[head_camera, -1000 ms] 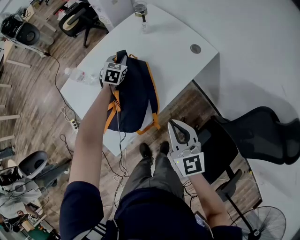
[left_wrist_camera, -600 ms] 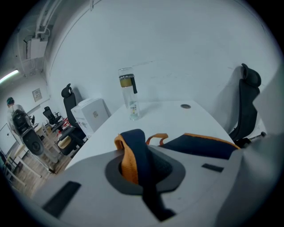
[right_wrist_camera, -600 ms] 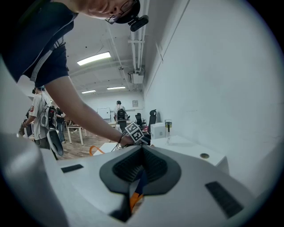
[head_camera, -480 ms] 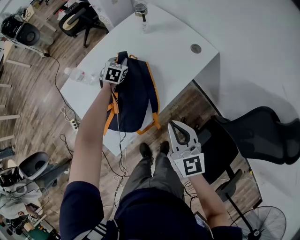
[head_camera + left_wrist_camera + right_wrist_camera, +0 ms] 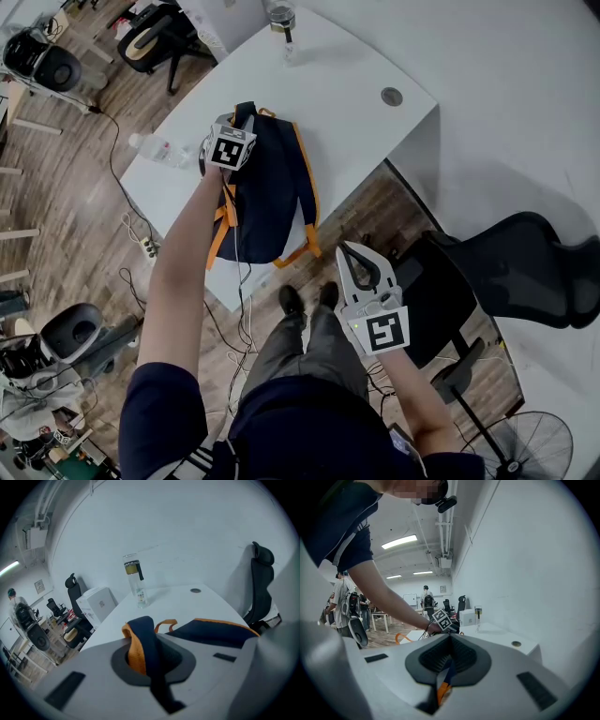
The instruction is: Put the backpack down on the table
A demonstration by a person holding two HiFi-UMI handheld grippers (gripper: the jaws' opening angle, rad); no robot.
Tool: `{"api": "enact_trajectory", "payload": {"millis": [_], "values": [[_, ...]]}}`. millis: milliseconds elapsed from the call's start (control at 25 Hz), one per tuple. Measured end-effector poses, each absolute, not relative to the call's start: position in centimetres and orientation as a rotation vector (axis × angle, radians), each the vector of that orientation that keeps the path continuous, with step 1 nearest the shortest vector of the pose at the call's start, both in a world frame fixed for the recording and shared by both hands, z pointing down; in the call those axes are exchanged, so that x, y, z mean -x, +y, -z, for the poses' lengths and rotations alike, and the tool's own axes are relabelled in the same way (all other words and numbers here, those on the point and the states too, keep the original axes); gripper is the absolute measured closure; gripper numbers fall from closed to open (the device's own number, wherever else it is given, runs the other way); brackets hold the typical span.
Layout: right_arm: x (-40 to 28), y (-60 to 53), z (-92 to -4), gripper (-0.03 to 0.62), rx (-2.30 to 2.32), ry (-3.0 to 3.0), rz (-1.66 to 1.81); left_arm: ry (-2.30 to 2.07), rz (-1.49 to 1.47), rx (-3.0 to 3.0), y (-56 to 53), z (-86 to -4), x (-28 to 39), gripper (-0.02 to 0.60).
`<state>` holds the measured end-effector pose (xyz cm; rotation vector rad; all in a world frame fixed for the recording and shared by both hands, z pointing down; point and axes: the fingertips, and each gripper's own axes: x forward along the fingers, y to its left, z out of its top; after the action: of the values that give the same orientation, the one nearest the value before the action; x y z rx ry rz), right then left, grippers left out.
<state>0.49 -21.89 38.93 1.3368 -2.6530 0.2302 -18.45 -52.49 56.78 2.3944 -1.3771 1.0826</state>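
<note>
Nearest, the right claw (image 5: 343, 247) hangs closed and empty over the floor, just short of the worktop (image 5: 347, 122); the sliver of navy and orange seen through its slit is probably the pack's trailing webbing beyond. Past it, the navy, orange-trimmed backpack (image 5: 267, 187) lies flat on the worktop. Its near end reaches the near edge, and an orange loop (image 5: 302, 251) droops over it. At the pack's far end the left claw (image 5: 157, 644) is clamped on a navy-and-orange strap (image 5: 140, 644) that passes between its jaws.

Against a second ago almost nothing differs: the pack lies in the same place, and the left claw has barely shifted and kept its grip. That suggests the setting-down is done and only letting go of the strap remains.

As for room, bare worktop stretches right of the pack and beyond it to the cable grommet (image 5: 391, 97). A plastic bottle (image 5: 159, 150) lies just beside the left claw at the left edge, so drawing back that way is tight. A tall clear bottle (image 5: 136, 581) stands well apart at the far end, with white wall behind.
</note>
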Motion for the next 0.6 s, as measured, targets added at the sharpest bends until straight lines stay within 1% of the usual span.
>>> {"api": "enact_trajectory", "payload": {"millis": [200,240,360,400,560,600], "values": [[-0.6,-21.82,-39.06,0.594,-1.339,-2.652,-0.24,-1.388,-1.081,-2.407,-52.4,-56.61,18.42,0.571],[-0.58,-21.83,-39.03,0.594,-1.339,-2.654,-0.239,-1.388,-1.087,-2.411,-52.36,-56.53,18.42,0.548],[-0.54,-21.88,-38.92,0.594,-1.337,-2.659,-0.234,-1.386,-1.091,-2.422,-52.31,-56.34,18.34,0.51],[-0.54,-21.89,-38.9,0.594,-1.335,-2.659,-0.234,-1.385,-1.087,-2.426,-52.32,-56.31,18.33,0.49],[-0.61,-22.05,-38.93,0.594,-1.329,-2.657,-0.233,-1.376,-1.048,-2.429,-52.31,-56.13,18.32,0.324],[-0.62,-22.07,-38.98,0.594,-1.328,-2.656,-0.233,-1.373,-1.042,-2.427,-52.25,-56.13,18.34,0.296]]}}
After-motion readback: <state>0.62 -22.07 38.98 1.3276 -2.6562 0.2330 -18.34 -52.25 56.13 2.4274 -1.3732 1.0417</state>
